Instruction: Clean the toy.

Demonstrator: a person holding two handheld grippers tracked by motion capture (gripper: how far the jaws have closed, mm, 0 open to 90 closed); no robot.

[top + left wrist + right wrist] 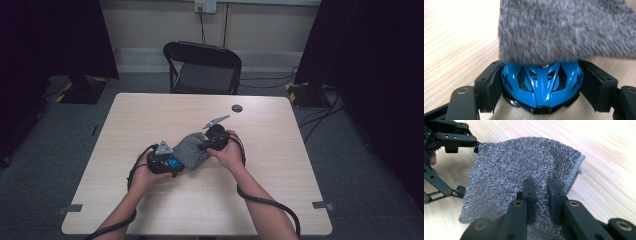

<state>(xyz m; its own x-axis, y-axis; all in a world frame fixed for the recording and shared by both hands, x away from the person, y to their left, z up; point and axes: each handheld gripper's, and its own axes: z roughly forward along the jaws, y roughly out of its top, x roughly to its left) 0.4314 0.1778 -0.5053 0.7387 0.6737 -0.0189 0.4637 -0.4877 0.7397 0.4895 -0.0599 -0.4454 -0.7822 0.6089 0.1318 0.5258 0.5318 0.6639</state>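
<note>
grey terry cloth (516, 170) lies near the middle of the table (150, 115), draped over the top of a glossy blue toy (542, 85) so that the toy's front edge pokes out below the fabric; the left gripper (541, 85) clamps that toy from both sides, its pads pressed against the blue shell, jaws standing fairly wide around it; the right gripper (541, 195) pinches a fold of the cloth, jaws nearly together with fabric bunched between them; in the high view both hands meet over the cloth, left gripper (167, 160) at its near-left end, right gripper (212, 142) at its far-right end; a small dark disc (237, 108) sits well apart near the far edge; a black chair (202, 67) stands beyond the table.
</note>
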